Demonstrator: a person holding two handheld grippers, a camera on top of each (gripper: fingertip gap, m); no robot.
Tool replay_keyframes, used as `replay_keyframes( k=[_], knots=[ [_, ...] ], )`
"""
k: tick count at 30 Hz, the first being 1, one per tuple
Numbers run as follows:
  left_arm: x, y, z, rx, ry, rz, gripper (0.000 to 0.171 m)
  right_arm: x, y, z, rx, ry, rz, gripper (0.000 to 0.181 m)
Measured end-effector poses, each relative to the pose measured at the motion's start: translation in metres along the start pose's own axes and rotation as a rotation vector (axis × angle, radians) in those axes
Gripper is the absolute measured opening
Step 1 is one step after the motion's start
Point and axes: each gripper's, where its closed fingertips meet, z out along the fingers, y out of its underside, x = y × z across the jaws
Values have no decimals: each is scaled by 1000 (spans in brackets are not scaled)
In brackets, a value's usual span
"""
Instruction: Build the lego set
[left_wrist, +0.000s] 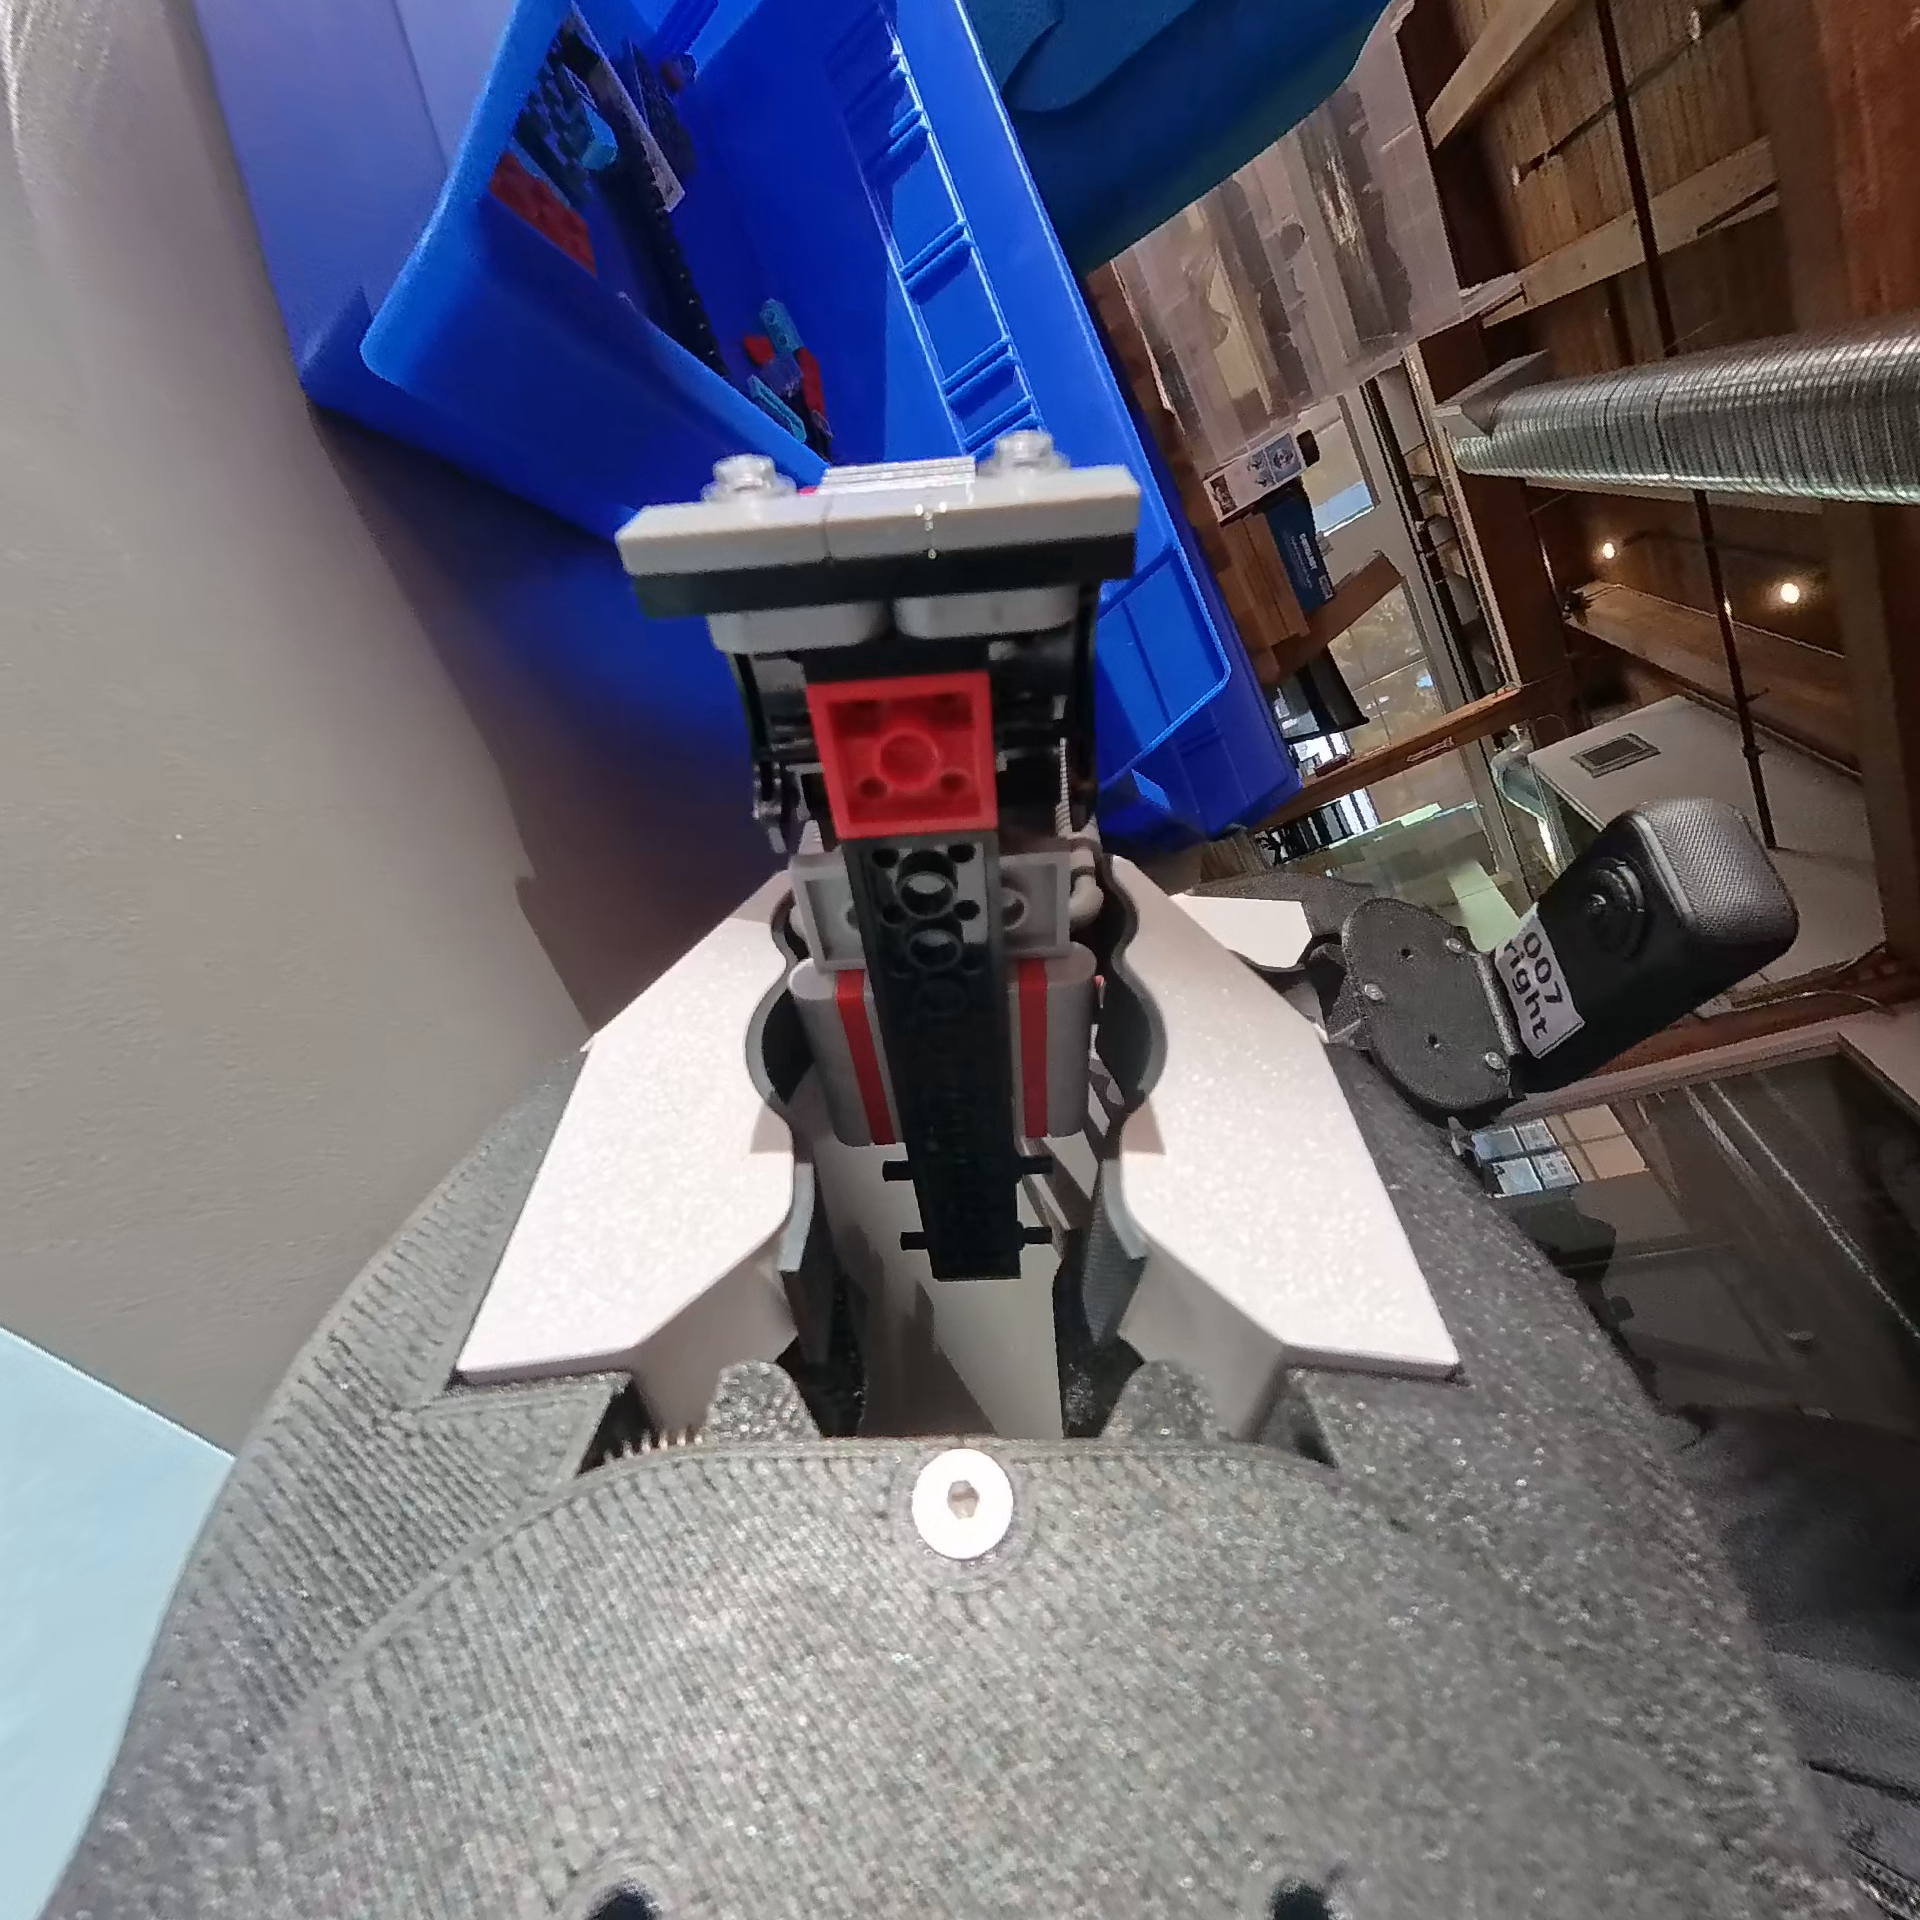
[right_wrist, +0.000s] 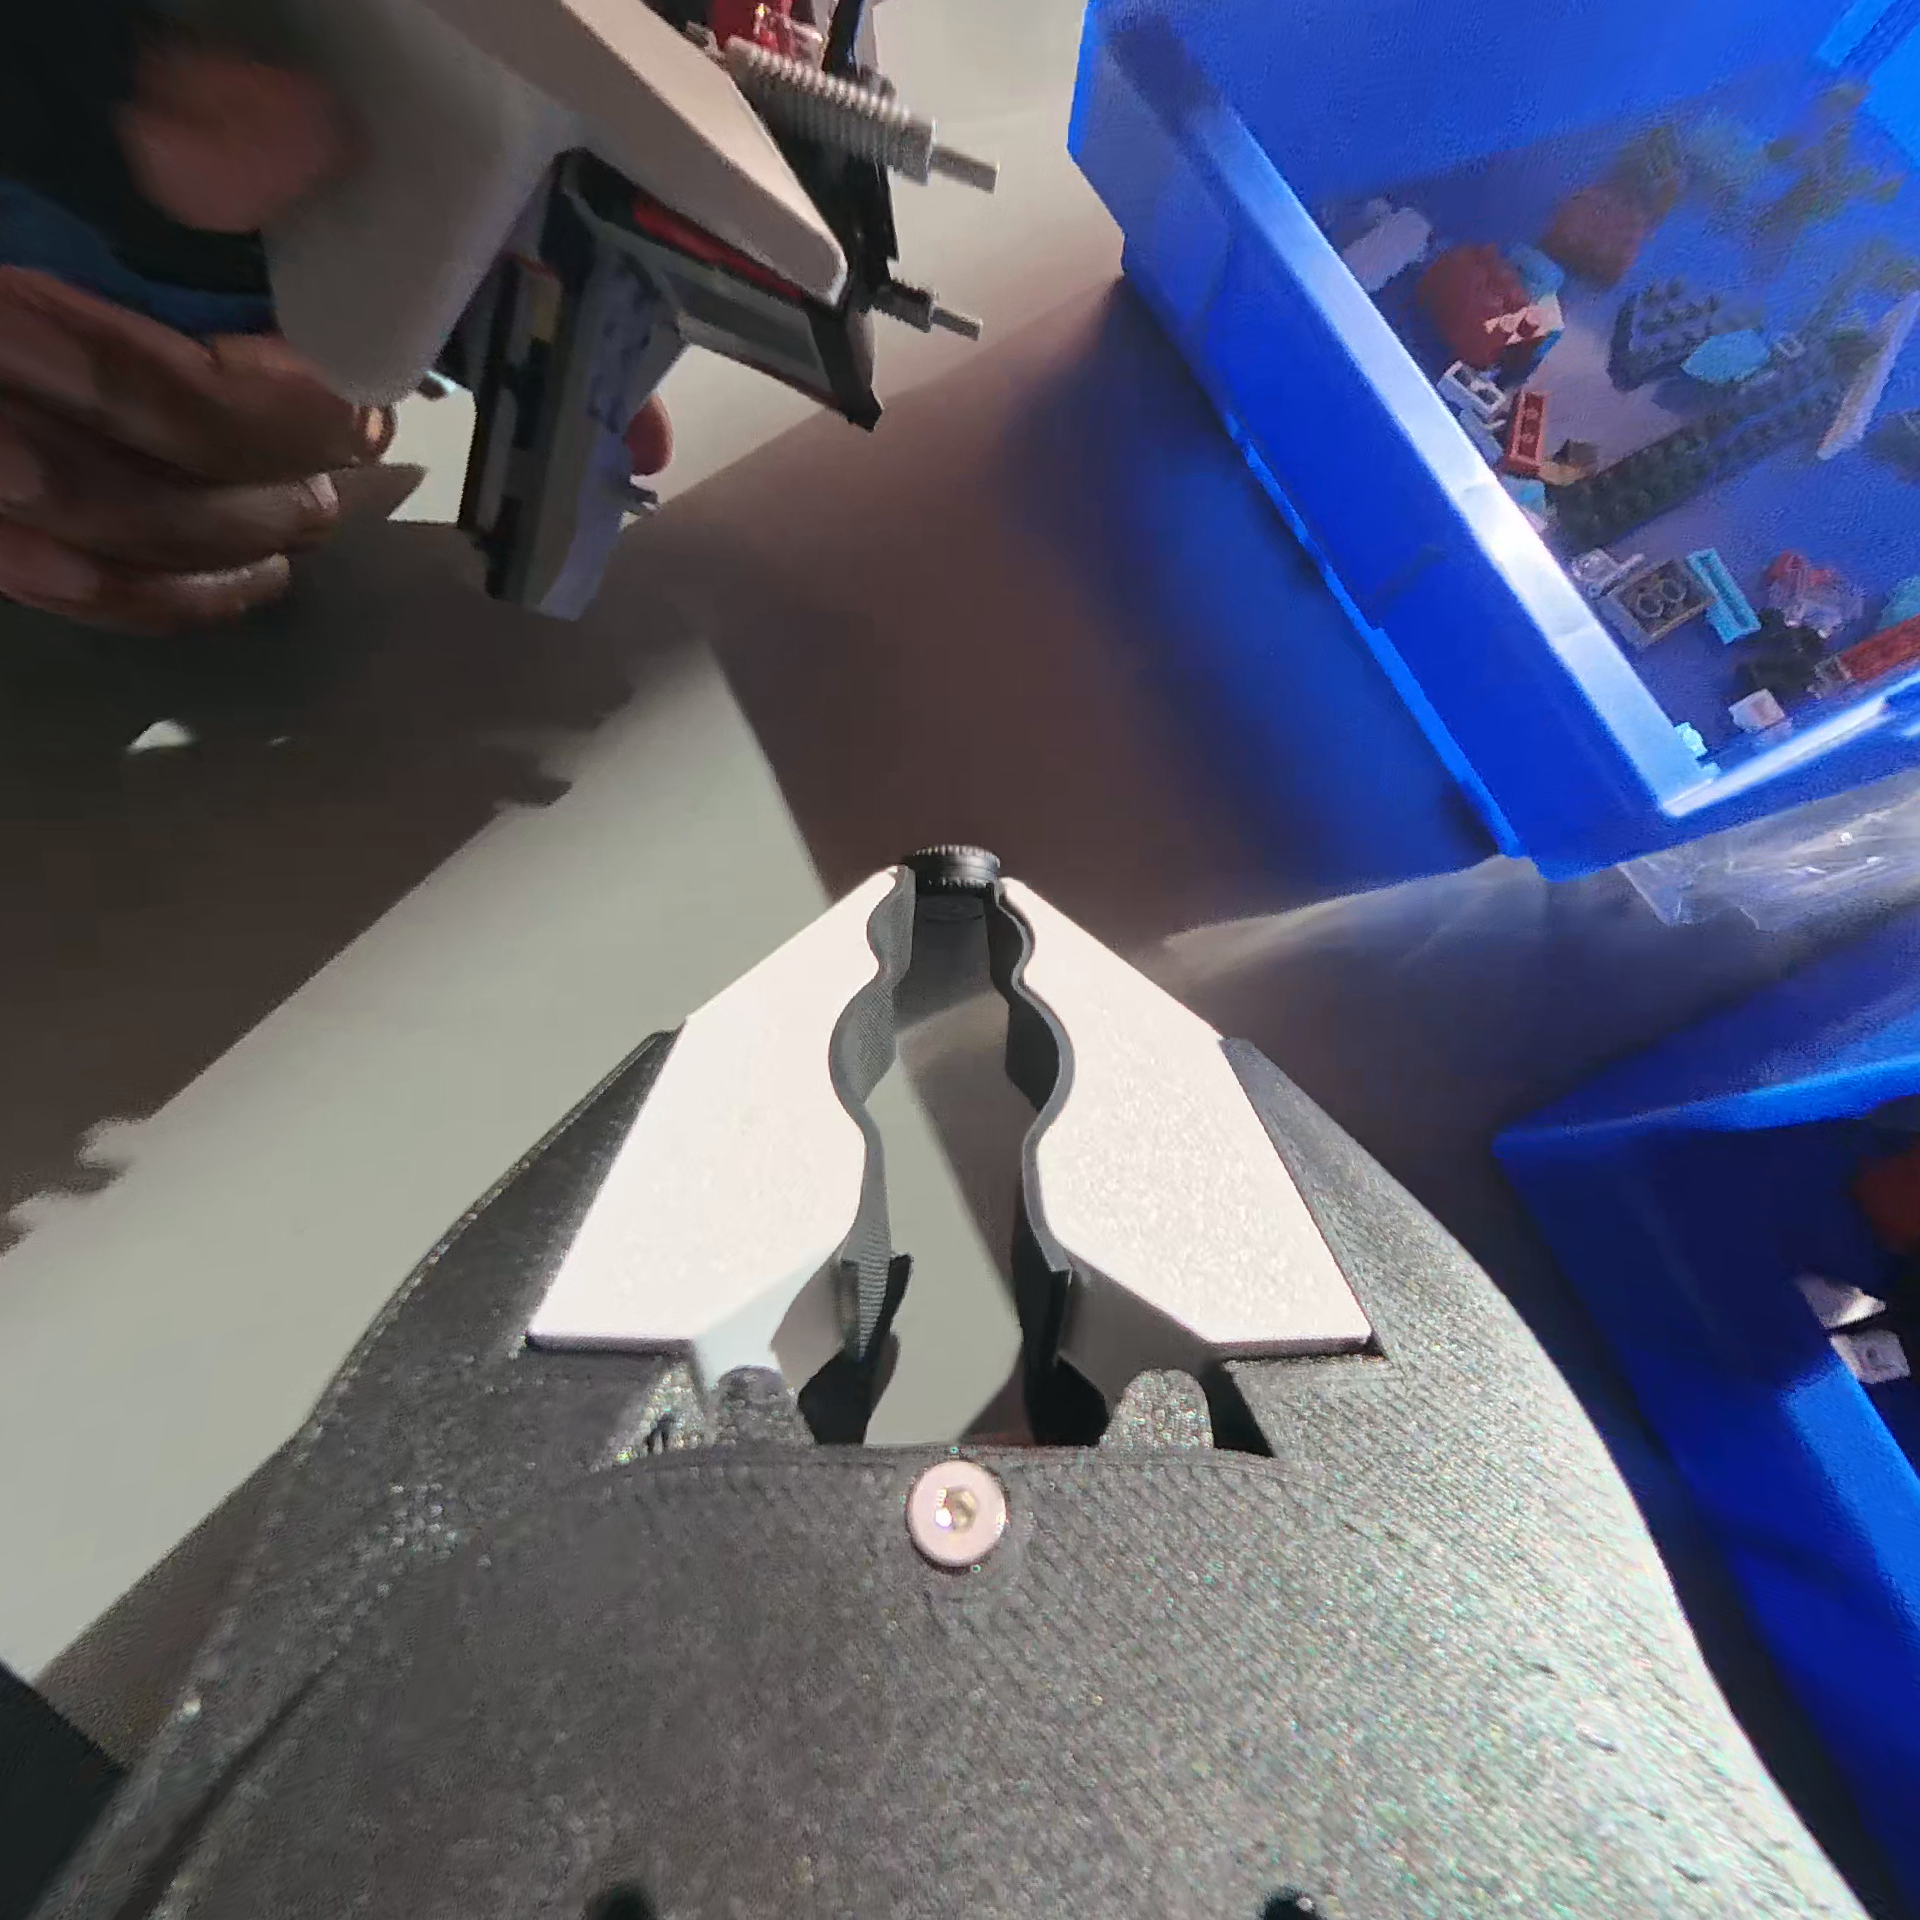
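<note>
Grey desk (right_wrist: 312, 1039) carries a blue bin (right_wrist: 1455, 520); left claw (left_wrist: 940, 935) clamps the lego model (left_wrist: 914, 790), right claw (right_wrist: 953, 883) pinches a small black round piece (right_wrist: 953, 868).

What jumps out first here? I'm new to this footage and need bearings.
The half-built lego model, black, grey and red, sits clamped in the left tongs mid-frame. Behind it a blue bin of loose bricks fills the upper right. The right tongs pinch a small black round piece.
</note>
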Motion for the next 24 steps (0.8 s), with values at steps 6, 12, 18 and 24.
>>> replay_keyframes(
  k=[6, 12, 18, 24],
  knots=[
    [0, 0, 0, 1, 3, -6, 55, -6, -6, 13, -6, -17, -40, 18],
    [0, 0, -1, -1, 8, -20, 55, -2, -2, 10, -3, -5, -27, 23],
    [0, 1, -1, -8, 25, -51, 54, 2, -4, 14, 5, -16, 6, 28],
    [1, 4, 0, -26, 42, -74, 54, 1, -8, 25, -8, -38, 6, 28]
  ],
)
